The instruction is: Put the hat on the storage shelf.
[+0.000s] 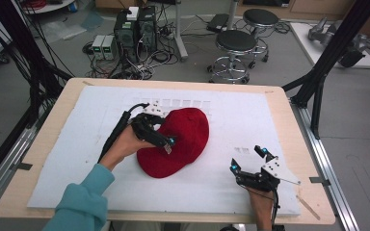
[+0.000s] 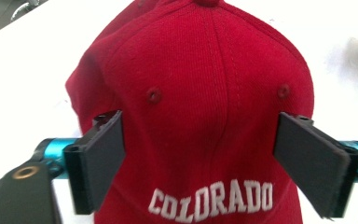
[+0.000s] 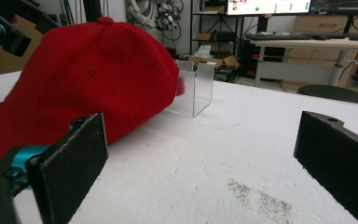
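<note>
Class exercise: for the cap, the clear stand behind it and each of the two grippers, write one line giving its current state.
Red cap: lying on the white board, crown up, unfolded, "COLORADO" lettering toward the left gripper.
Clear stand: upright behind the cap, holding nothing.
Left gripper: open, jaws straddling the cap's front, not pinching it.
Right gripper: open, holding nothing, apart from the cap.

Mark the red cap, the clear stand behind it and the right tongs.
red cap [image 1: 185, 132], high view, crown panel.
clear stand [image 3: 198, 88], right gripper view, front wall.
right tongs [image 1: 248, 159], high view, between the open tips.
</note>
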Tool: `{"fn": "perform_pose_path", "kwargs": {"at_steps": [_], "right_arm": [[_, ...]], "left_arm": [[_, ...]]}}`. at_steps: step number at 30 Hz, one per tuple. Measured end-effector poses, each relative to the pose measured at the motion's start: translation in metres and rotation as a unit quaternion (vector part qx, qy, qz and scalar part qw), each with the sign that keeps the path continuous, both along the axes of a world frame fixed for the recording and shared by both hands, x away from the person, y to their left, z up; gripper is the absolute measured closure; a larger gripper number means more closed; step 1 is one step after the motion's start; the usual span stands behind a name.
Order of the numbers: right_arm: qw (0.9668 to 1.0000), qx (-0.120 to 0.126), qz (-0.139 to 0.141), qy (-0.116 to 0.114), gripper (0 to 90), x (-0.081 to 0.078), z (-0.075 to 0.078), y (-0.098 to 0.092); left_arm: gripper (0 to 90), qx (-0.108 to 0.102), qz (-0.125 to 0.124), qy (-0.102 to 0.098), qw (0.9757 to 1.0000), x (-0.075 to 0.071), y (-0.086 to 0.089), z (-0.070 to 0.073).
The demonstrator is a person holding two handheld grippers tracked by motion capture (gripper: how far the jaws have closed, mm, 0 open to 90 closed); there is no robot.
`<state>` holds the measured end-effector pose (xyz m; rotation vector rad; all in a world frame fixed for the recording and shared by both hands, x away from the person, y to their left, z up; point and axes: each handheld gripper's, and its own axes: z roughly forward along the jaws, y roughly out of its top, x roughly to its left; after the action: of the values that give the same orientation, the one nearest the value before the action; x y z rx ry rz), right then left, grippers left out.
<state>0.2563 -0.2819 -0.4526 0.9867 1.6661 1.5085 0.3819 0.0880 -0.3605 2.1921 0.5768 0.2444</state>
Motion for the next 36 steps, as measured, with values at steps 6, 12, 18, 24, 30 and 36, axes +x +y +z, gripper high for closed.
{"fn": "perform_pose_path", "kwargs": {"at_steps": [6,12,18,24,30,36], "right_arm": [[1.0000,0.000,0.000,0.000,1.7,0.000,0.000,0.000],[1.0000,0.000,0.000,0.000,1.7,0.000,0.000,0.000],[1.0000,-0.001,0.000,-0.001,1.7,0.000,0.000,0.000],[1.0000,0.000,0.000,0.000,1.7,0.000,0.000,0.000],[1.0000,0.000,-0.001,-0.001,1.7,0.000,0.000,0.000],[1.0000,0.003,-0.001,0.001,1.7,-0.001,0.000,0.000]], "left_arm": [[17.3,0.015,0.001,0.002,0.9999,0.002,-0.008,-0.007],[25.4,0.025,-0.002,-0.001,0.9997,0.004,-0.012,-0.013],[40.6,0.027,-0.007,0.000,0.9996,0.004,-0.014,-0.019],[62.2,0.035,-0.009,-0.026,0.9990,0.002,-0.014,-0.020],[76.2,0.045,0.000,-0.030,0.9985,0.001,-0.015,-0.021],[85.6,0.040,0.015,-0.031,0.9986,0.000,-0.011,-0.017]]}}
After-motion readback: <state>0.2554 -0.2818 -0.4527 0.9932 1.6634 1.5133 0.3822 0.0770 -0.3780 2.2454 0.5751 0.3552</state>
